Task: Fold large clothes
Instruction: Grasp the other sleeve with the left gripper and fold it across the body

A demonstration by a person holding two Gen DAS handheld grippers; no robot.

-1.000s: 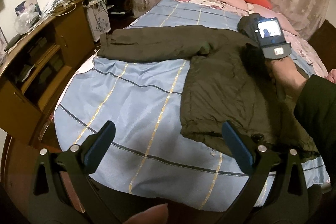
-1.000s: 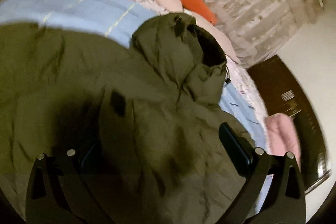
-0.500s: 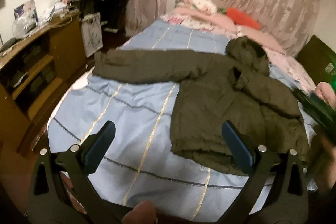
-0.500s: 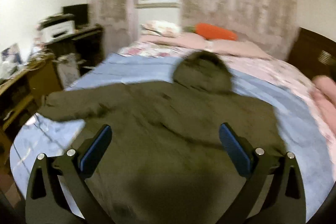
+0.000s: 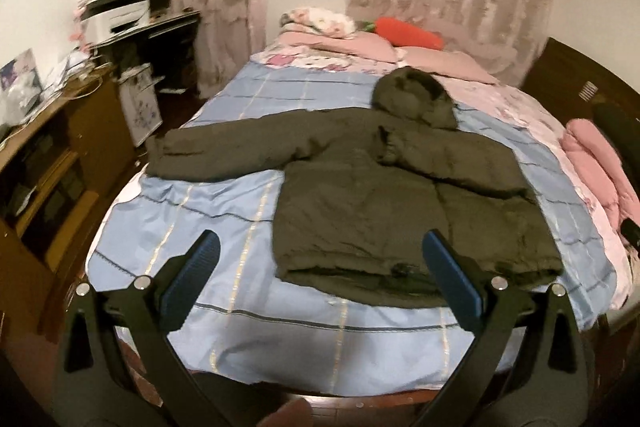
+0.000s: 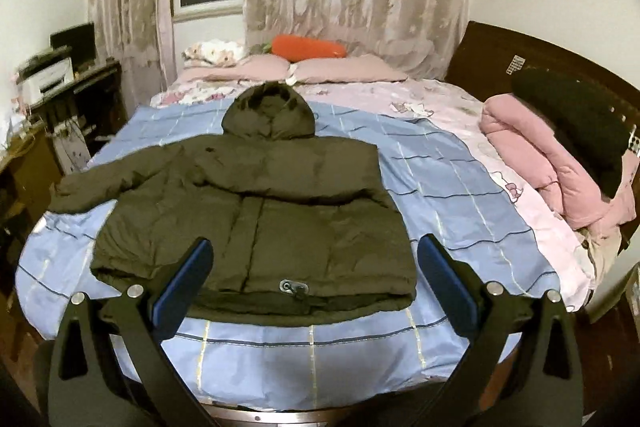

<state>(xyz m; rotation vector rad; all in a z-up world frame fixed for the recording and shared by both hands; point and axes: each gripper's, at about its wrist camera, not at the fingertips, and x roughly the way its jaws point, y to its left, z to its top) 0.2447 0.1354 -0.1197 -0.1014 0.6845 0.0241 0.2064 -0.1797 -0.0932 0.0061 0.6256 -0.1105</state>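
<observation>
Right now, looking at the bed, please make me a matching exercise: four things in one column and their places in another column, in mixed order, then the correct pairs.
Things
1. dark green jacket
2. orange carrot cushion
3. folded pink quilt
4. white printer

Places
A. by the pillows at the far end of the bed
B. on the dark desk left of the bed
C. spread on the blue sheet
D. on the bed's right edge

Pairs: 1-C, 2-A, 3-D, 4-B

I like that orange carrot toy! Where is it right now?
The carrot toy lies at the far end of the bed, on the pink pillows before the curtains, beyond the jacket's hood.
</observation>
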